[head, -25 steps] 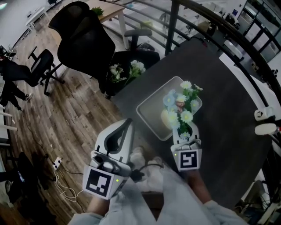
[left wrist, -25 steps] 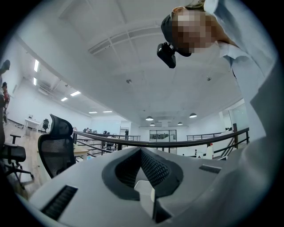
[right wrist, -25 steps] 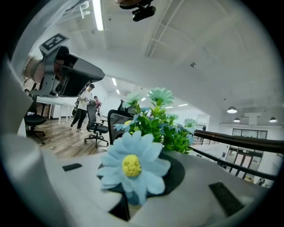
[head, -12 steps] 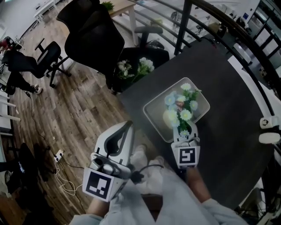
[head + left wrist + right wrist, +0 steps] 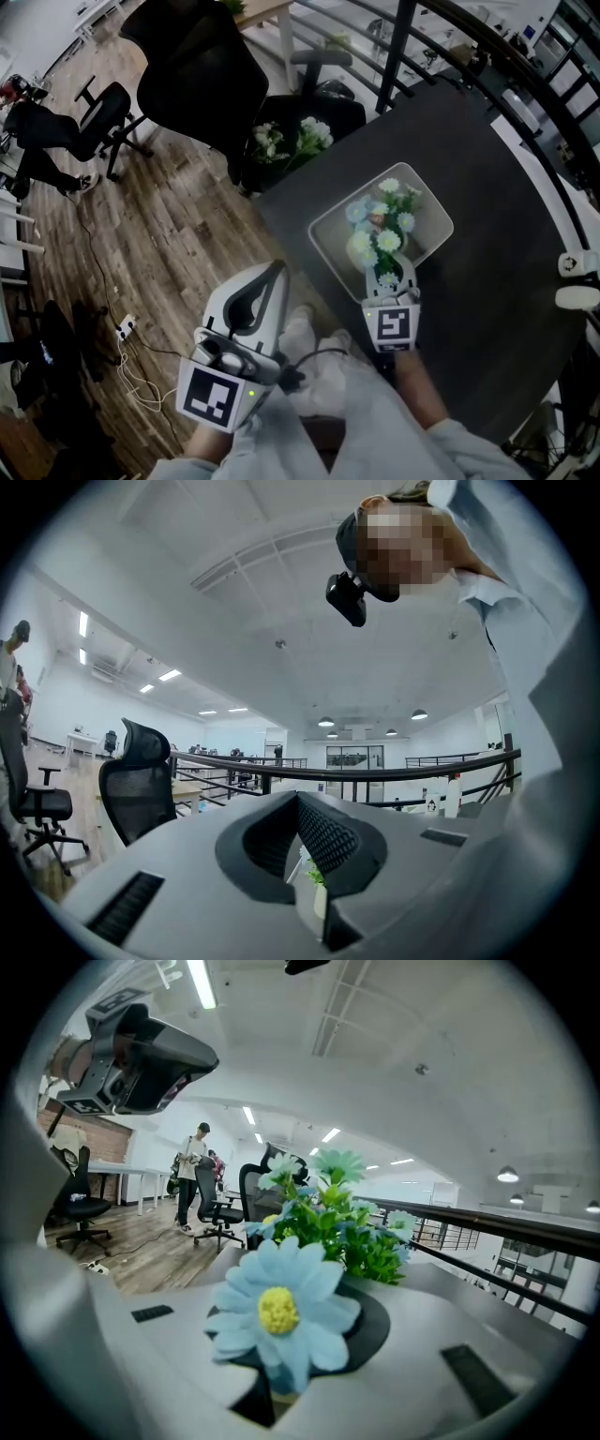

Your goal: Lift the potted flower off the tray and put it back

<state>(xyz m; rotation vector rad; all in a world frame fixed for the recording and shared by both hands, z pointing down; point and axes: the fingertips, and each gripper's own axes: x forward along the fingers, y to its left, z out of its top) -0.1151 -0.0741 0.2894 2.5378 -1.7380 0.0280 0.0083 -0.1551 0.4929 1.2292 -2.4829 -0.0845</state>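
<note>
The potted flower, a bunch of pale blue and white blooms with green leaves, stands over the light grey tray on the dark table. My right gripper reaches in from the near side and is shut on the pot under the blooms. The pot itself is hidden in the head view, so I cannot tell whether it touches the tray. In the right gripper view a blue bloom fills the space between the jaws. My left gripper hangs left of the table over the wooden floor, jaws together and holding nothing.
The dark table has its left edge just beside the tray. A black office chair stands beyond it, with another bunch of flowers on a seat. A railing post rises behind. White objects lie at the table's right edge.
My right gripper has sunk with the potted flower, bringing it lower over the tray. The left gripper has stayed where it was.
</note>
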